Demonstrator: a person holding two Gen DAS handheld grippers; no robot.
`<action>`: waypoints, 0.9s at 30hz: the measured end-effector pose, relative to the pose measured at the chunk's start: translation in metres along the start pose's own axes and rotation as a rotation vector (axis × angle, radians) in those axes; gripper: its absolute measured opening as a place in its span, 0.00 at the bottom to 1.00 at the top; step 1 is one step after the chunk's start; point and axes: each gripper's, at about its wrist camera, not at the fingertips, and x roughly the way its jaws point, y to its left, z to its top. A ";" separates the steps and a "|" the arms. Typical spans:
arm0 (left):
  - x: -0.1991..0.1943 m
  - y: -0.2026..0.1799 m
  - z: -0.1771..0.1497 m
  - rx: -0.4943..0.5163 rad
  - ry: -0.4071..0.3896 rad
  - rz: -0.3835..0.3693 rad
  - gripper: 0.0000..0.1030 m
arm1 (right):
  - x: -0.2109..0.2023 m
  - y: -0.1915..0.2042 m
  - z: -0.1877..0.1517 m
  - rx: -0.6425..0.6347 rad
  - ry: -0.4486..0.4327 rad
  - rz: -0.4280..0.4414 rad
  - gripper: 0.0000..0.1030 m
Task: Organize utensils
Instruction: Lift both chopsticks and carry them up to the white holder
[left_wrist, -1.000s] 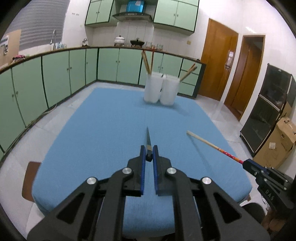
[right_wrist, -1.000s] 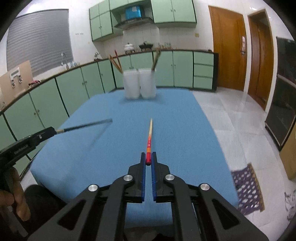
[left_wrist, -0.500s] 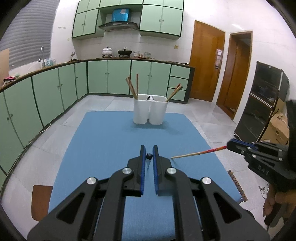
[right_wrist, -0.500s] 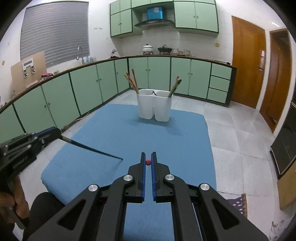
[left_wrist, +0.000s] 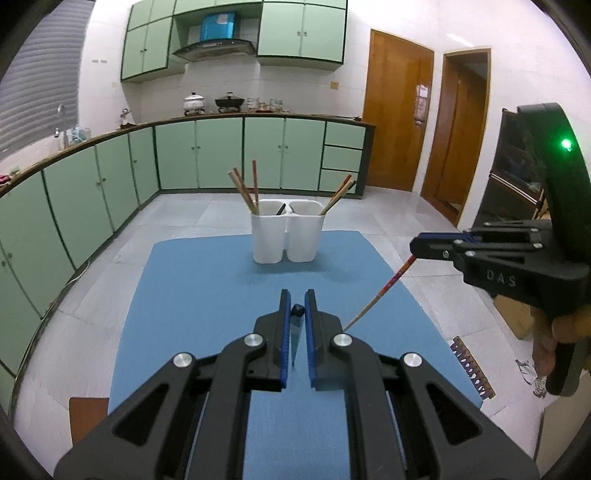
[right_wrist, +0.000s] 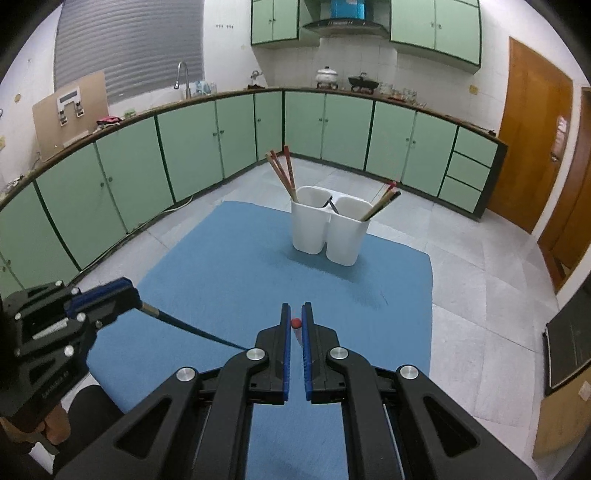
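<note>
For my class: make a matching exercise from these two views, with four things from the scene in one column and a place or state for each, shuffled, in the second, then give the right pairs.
Things:
1. dark chopstick
2. red-ended chopstick
3. white holder
4. blue mat

Places or states:
A. stands at the mat's far end, chopsticks in it
B. clamped in the left gripper
C. covers the table
D. clamped in the right gripper

Pairs: 1-B, 2-D, 3-A, 4-C

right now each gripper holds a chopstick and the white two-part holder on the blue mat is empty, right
Not empty. The left wrist view shows the white holder on the blue mat already has chopsticks in both compartments. Left gripper and right gripper do each hold one.
</note>
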 end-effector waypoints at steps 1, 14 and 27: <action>0.005 0.003 0.007 -0.004 0.010 -0.012 0.06 | 0.002 -0.004 0.007 0.010 0.011 0.008 0.05; 0.027 0.019 0.092 0.009 -0.006 -0.042 0.06 | -0.007 -0.024 0.072 0.026 0.028 0.012 0.05; 0.036 0.000 0.204 0.059 -0.178 0.007 0.06 | -0.027 -0.044 0.157 0.026 -0.037 -0.032 0.05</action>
